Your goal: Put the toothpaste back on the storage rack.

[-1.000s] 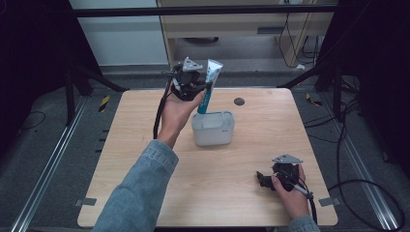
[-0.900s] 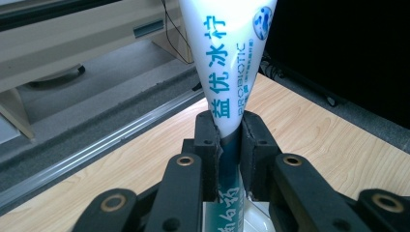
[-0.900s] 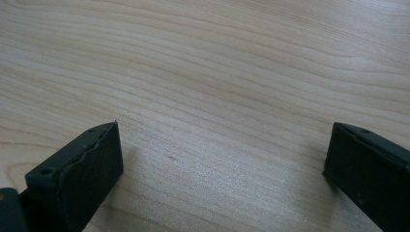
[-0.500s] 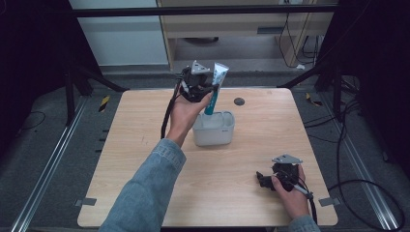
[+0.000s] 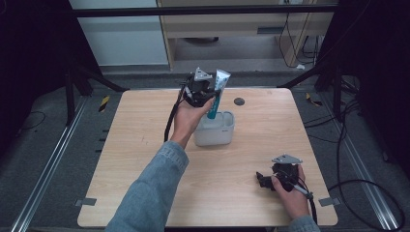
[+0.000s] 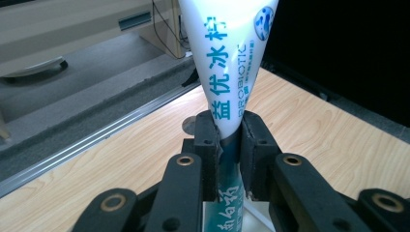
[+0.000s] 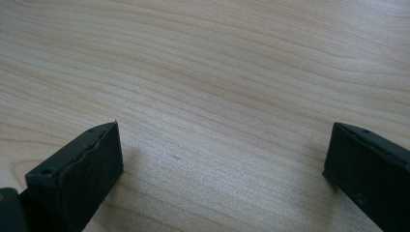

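A white and teal toothpaste tube [image 5: 218, 89] [image 6: 232, 72] stands nearly upright, flat end up, its lower end inside a pale square container [image 5: 216, 134]. My left gripper [image 5: 209, 94] [image 6: 228, 145] is shut on the tube's middle, held above the container's far-left side. Blue Chinese characters and the word "PROBIOTIC" run along the tube in the left gripper view. My right gripper [image 5: 261, 180] [image 7: 222, 164] rests low on the wooden table [image 5: 145, 159] near its front right corner, open, with only bare wood [image 7: 217, 87] between its jaws.
A small dark round disc [image 5: 239, 101] lies on the table behind the container. Cables [image 5: 169, 121] trail from both grippers. Beyond the table's far edge are grey floor, a metal rail [image 6: 96, 135] and a wooden cabinet [image 5: 241, 29].
My left gripper has shifted slightly right and toward the container with the tube in its grip, and the tube has turned more upright. The right gripper has stayed put.
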The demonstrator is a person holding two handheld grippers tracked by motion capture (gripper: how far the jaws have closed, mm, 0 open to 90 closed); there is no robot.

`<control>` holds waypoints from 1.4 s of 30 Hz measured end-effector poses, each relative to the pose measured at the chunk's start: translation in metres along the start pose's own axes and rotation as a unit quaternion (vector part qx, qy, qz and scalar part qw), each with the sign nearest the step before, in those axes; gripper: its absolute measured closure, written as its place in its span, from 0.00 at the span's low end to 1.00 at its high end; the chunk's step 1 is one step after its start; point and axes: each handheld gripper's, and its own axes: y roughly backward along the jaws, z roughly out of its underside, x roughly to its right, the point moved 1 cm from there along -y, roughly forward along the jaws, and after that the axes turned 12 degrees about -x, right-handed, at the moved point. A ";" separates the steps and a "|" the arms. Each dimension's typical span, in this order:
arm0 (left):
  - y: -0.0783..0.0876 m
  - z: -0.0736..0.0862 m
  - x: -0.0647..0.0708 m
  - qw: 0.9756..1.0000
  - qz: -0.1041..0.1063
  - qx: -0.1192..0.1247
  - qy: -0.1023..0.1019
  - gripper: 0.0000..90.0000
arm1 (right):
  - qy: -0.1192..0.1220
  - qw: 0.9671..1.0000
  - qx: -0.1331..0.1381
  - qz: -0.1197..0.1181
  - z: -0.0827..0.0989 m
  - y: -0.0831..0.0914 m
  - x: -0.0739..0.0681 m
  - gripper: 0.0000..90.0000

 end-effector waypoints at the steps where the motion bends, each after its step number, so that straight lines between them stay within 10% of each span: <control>1: -0.001 0.001 0.000 1.000 -0.001 -0.001 -0.001 0.87 | 0.000 1.000 0.000 0.000 0.000 0.000 0.000 0.00; 42: -0.027 0.032 0.003 0.998 0.007 -0.055 -0.018 0.88 | 0.003 1.000 0.000 -0.003 0.000 0.000 0.000 0.00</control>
